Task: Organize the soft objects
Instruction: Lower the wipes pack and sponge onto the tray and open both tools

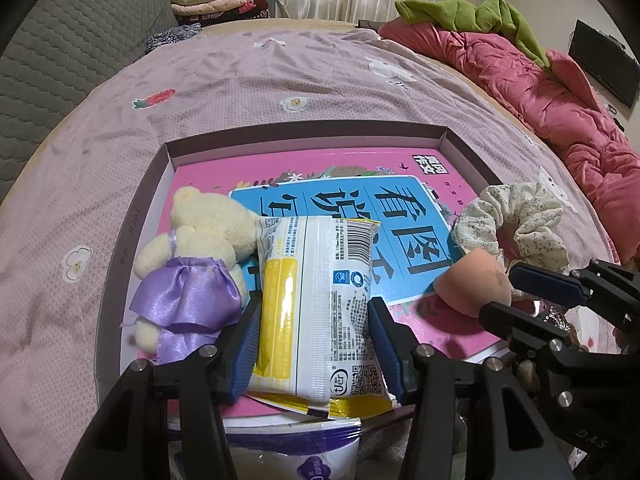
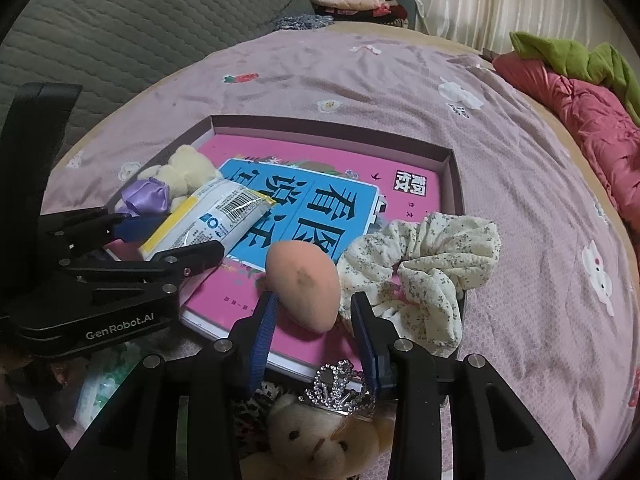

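Note:
A white and yellow tissue pack (image 1: 316, 300) lies lengthwise on the pink book (image 1: 404, 168) inside a shallow box (image 1: 304, 132). My left gripper (image 1: 315, 304) is shut on it, one blue pad against each long side. An orange makeup sponge (image 2: 304, 284) rests on the same book between the fingers of my right gripper (image 2: 315, 300). Its left pad touches the sponge and a small gap shows at the right pad. A cream bear in a purple dress (image 1: 200, 232) lies left of the pack. A floral scrunchie (image 2: 424, 276) sits on the box's right edge.
A second bear (image 2: 320, 436) with a rhinestone tiara (image 2: 340, 384) lies just below my right gripper. A white and purple packet (image 1: 288, 452) sits under the left one. A pink quilt (image 1: 560, 120) and green cloth (image 1: 480, 12) lie right; a grey cushion (image 1: 60, 40) lies left.

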A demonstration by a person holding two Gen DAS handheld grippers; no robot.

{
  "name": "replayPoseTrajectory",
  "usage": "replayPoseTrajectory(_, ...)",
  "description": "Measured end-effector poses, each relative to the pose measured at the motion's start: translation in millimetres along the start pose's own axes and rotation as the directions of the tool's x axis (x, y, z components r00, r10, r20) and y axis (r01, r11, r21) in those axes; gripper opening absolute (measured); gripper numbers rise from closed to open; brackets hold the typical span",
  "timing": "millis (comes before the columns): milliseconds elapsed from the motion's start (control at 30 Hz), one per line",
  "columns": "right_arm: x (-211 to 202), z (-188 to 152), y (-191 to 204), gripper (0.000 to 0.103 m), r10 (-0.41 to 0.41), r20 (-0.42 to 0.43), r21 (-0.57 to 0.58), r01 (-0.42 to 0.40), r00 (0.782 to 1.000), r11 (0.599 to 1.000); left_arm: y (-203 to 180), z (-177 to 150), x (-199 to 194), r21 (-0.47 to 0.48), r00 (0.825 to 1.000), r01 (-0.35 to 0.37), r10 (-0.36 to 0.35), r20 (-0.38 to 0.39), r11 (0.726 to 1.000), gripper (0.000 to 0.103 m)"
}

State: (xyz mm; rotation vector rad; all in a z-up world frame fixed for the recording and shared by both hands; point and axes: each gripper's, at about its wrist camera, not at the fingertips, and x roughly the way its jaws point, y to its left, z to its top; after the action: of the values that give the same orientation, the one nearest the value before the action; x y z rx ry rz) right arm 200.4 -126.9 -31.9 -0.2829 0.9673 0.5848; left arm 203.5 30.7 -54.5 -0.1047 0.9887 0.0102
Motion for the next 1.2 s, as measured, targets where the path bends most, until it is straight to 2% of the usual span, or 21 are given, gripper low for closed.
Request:
replayPoseTrajectory(333, -13.6, 4.6, -7.2, 0.049, 0.0, 0.061, 0.035, -0.002, 0.998, 0.999, -1.2, -1.6, 0.0, -0.002, 1.0, 0.02, -0.02, 0.003, 1.0, 0.053)
replayPoseTrajectory(1000, -12.6, 2.5, -4.1, 0.056, -0.013, 0.059, 0.014, 0.012, 0.998, 1.0, -3.9, -0.5, -3.2, 0.01, 0.999, 0.046, -0.046, -0.008, 0.999, 0.055)
replayPoseTrajectory(1200, -16.9, 2.2, -1.2, 0.059, -0.007, 0.082, 0.003, 0.007, 0.997, 1.0, -3.6, -0.6, -8.9, 0.004, 0.996, 0.084, -0.084, -0.007, 0.996, 0.058)
